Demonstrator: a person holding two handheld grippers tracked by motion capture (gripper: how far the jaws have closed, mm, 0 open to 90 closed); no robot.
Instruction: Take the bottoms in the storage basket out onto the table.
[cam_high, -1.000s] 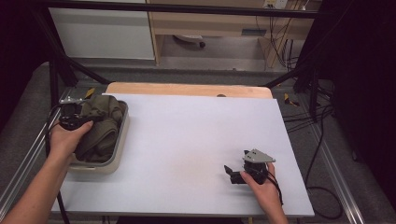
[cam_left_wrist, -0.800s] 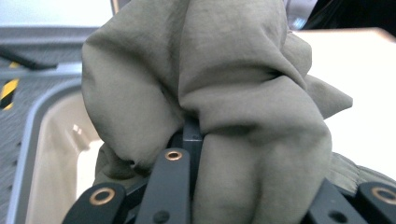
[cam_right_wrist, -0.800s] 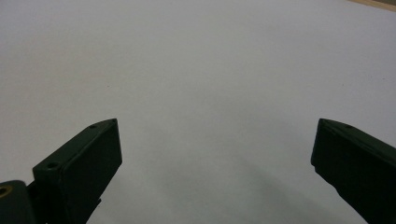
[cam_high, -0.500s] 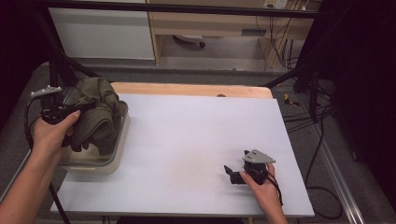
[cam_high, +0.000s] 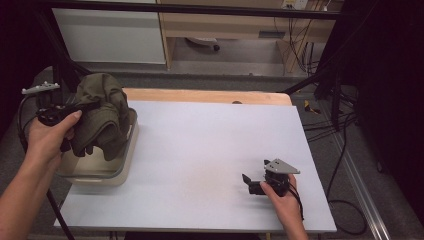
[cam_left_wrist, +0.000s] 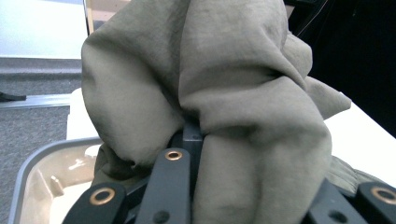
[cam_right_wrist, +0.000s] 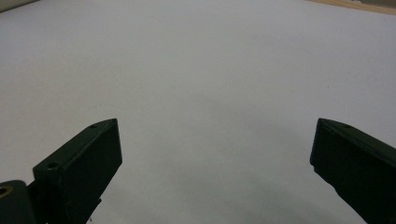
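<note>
Olive cloth (cam_high: 102, 112) x1, in 1 left hand-held gripper (cam_high: 75, 111), over 1 tub (cam_high: 107, 172).

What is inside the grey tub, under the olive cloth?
The olive cloth, gripped by the left gripper, hangs into the grey tub. A bare pale tub floor shows at one corner; the rest is covered.

1. The broad white tabletop (cam_high: 200, 150) lies bare between the two hands, open for passage from side to side.
2. At its left edge a shallow beige plastic bin (cam_high: 107, 172) stands as a low wall.
3. Above the bin, a bunched olive-green cloth garment (cam_high: 102, 112) hangs, blocking the air there.
4. Ahead of the wide-apart jaws of the right gripper (cam_right_wrist: 212, 158), the surface is flat and unobstructed.
</note>
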